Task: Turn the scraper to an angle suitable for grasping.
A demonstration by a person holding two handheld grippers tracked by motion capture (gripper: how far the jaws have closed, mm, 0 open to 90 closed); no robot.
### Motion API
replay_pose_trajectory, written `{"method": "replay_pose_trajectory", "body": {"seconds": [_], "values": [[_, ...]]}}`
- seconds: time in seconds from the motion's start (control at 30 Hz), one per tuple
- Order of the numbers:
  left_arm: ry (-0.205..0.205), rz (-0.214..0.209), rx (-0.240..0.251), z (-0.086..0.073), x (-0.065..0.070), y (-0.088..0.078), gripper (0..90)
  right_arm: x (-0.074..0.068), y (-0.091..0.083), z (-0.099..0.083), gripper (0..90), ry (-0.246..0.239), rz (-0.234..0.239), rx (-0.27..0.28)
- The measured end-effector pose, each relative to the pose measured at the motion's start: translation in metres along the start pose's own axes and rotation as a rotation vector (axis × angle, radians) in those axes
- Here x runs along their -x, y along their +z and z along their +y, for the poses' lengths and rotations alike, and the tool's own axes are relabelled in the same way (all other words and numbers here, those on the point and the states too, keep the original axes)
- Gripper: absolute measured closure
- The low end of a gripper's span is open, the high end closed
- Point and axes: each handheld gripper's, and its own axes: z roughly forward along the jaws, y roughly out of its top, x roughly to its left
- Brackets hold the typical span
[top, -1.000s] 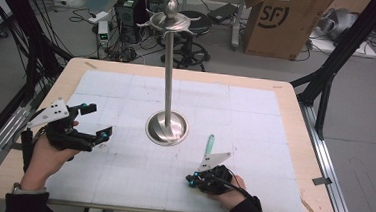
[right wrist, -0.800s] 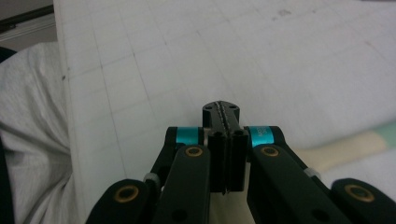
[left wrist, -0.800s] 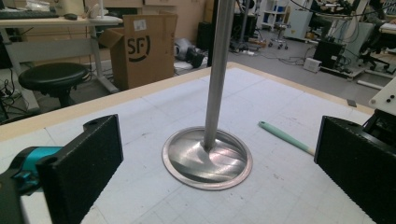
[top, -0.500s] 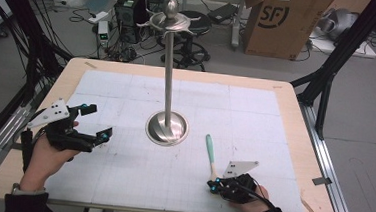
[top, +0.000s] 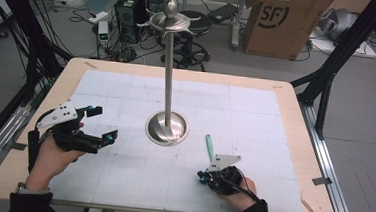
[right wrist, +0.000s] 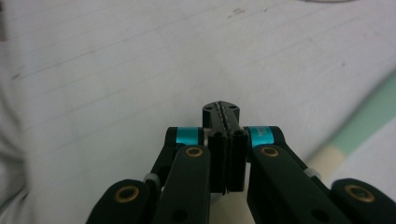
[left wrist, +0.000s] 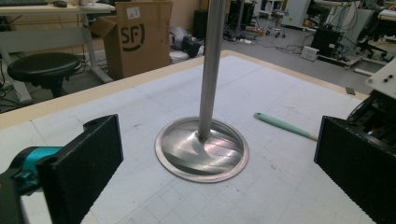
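Right gripper (top: 205, 177) jaws pressed together on nothing, mint-handled tool (top: 208, 146) just beside — perhaps a spatula, left gripper (top: 102, 125) jaws spread wide, facing steel stand (top: 167, 127).

Lab, floor cables (top: 44, 51) (computer tower (top: 127, 11))

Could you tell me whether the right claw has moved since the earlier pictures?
Yes. In the high view the right claw has drawn back toward the table's near edge, away from the stand's base.
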Motion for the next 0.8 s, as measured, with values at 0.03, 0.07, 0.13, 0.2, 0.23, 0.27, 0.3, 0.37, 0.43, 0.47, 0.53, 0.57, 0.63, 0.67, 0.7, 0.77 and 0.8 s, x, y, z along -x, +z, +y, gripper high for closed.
{"method": "replay_pose_trajectory", "body": {"seconds": [0.03,0.07,0.13,0.2,0.23,0.27,0.3,0.37,0.43,0.47,0.53,0.57,0.63,0.67,0.7,0.77,0.8], "values": [[-0.001,0.0,0.001,0.0,0.0,0.0,1.7,0.0,0.005,0.003,90.0,0.003,-0.018,-0.009],[-0.002,0.003,0.005,0.0,0.0,-0.001,1.7,0.002,0.007,0.005,90.0,0.004,-0.021,-0.007],[-0.003,0.006,0.008,0.0,-0.002,-0.003,1.7,0.004,0.007,0.006,90.0,0.027,-0.012,-0.017],[-0.01,0.009,0.013,0.0,-0.002,-0.005,1.7,0.004,0.006,0.004,90.0,0.041,-0.011,-0.01],[-0.011,0.009,0.015,0.0,-0.003,-0.005,1.7,0.006,0.005,0.003,90.0,0.05,-0.009,-0.01],[-0.011,0.008,0.015,0.0,-0.002,-0.005,1.7,0.006,0.004,0.002,90.0,0.058,-0.014,-0.013],[-0.006,0.005,0.013,0.0,-0.002,-0.005,1.7,0.007,0.003,0.001,90.0,0.065,-0.019,-0.014],[-0.004,0.006,0.013,0.0,-0.002,-0.005,1.7,0.008,0.002,-0.001,90.0,0.074,-0.031,-0.017],[-0.006,0.003,0.013,0.0,-0.002,-0.005,1.7,0.01,-0.001,-0.002,90.0,0.082,-0.04,-0.022],[-0.008,0.004,0.014,0.0,-0.002,-0.005,1.7,0.012,-0.002,-0.004,90.0,0.089,-0.044,-0.021],[-0.008,0.005,0.012,-0.001,-0.003,-0.005,1.7,0.015,-0.005,-0.008,90.0,0.105,-0.048,-0.021],[-0.012,0.005,0.013,-0.001,-0.003,-0.005,1.7,0.016,-0.007,-0.009,90.0,0.109,-0.052,-0.022],[-0.011,0.007,0.013,-0.001,-0.004,-0.005,1.7,0.019,-0.011,-0.013,90.0,0.117,-0.062,-0.023],[-0.014,0.008,0.012,-0.002,-0.004,-0.005,1.7,0.019,-0.013,-0.015,90.0,0.119,-0.069,-0.027],[-0.011,0.007,0.009,-0.002,-0.005,-0.004,1.7,0.02,-0.015,-0.016,90.0,0.117,-0.079,-0.034],[-0.014,0.005,0.009,-0.002,-0.004,-0.003,1.7,0.022,-0.018,-0.019,90.0,0.115,-0.097,-0.042],[-0.013,0.004,0.007,-0.002,-0.004,-0.003,1.7,0.023,-0.021,-0.02,90.0,0.123,-0.101,-0.046]]}}
